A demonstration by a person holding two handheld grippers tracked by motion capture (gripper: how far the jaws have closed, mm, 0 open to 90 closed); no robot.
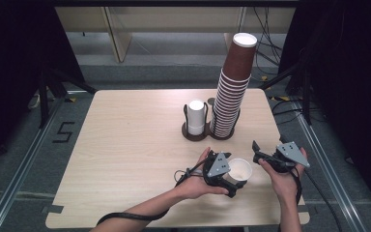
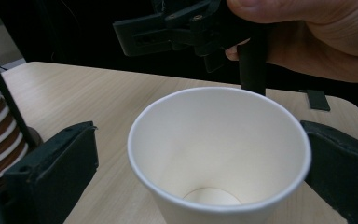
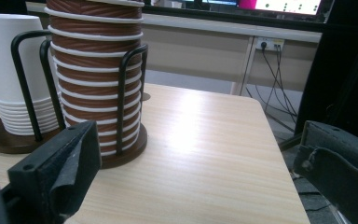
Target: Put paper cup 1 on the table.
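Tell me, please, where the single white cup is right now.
In the high view, the white cup sits near the table's front edge between the left gripper jaws, left of the right gripper.

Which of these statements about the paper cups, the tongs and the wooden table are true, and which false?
1. The left tongs have a white paper cup between their jaws. True.
2. That cup lies upside down. False: its open mouth faces the camera.
3. The right tongs hold a brown cup. False: they are open and empty.
4. The tall stack of brown ribbed paper cups stands in a black wire holder. True.
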